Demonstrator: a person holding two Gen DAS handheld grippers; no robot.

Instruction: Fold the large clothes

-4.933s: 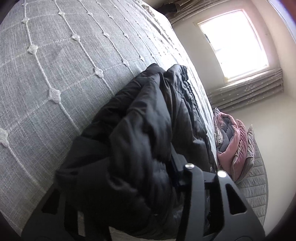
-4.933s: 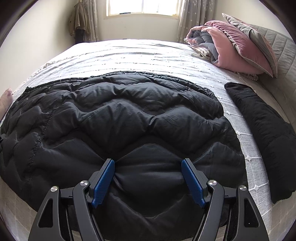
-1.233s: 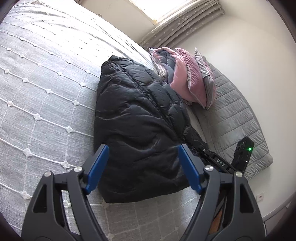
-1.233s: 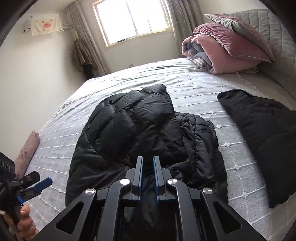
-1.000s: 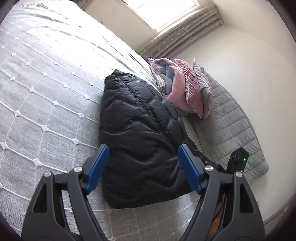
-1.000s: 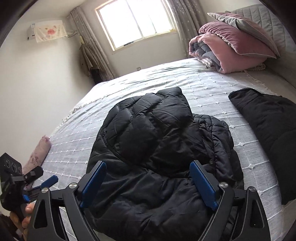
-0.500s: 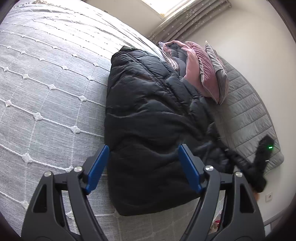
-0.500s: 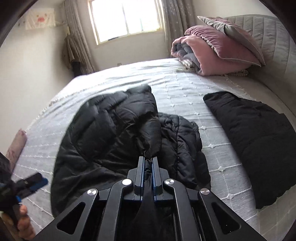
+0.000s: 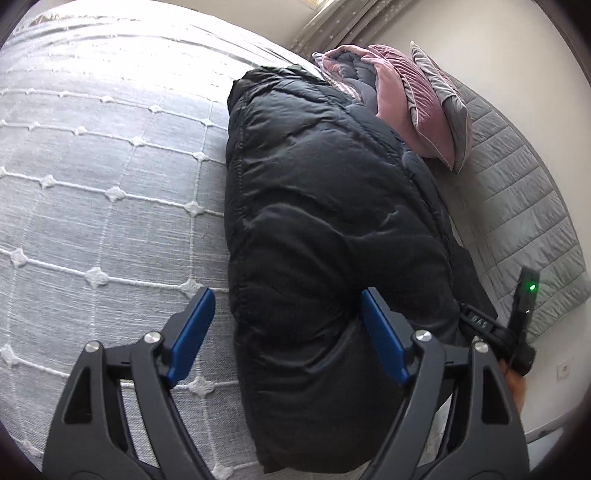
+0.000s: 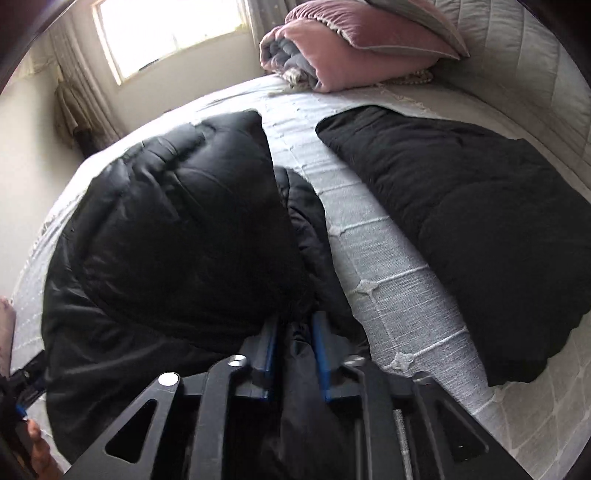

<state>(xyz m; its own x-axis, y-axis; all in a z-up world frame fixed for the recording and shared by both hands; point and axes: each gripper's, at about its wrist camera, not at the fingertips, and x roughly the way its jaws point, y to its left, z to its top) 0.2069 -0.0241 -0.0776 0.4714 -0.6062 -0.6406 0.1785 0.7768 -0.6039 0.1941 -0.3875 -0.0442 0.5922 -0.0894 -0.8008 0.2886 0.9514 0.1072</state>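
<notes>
A black puffer jacket [image 9: 314,184] lies folded into a thick bundle on the grey bedspread [image 9: 92,184]. My left gripper [image 9: 286,295] is open, its jaws opening, and it straddles the jacket's near end. The left blue pad stands clear of the fabric. In the right wrist view the same jacket [image 10: 177,221] fills the left half. My right gripper [image 10: 295,319] has a bunched fold of it filling the narrow gap between its pads, while its jaws are opening. The right gripper's body with a green light [image 9: 521,325] shows at the left view's right edge.
A second black garment [image 10: 461,221] lies flat on the bed to the right of the jacket. A rolled pink quilt and pillows [image 10: 351,48] sit by the padded grey headboard [image 9: 524,203]. A window [image 10: 170,33] is behind. A hand [image 10: 37,454] shows at lower left.
The right gripper stood wide a second ago, then clamped a fold of the jacket; its pads have now parted a little and it has dropped lower. The left gripper has come closer over the jacket's end.
</notes>
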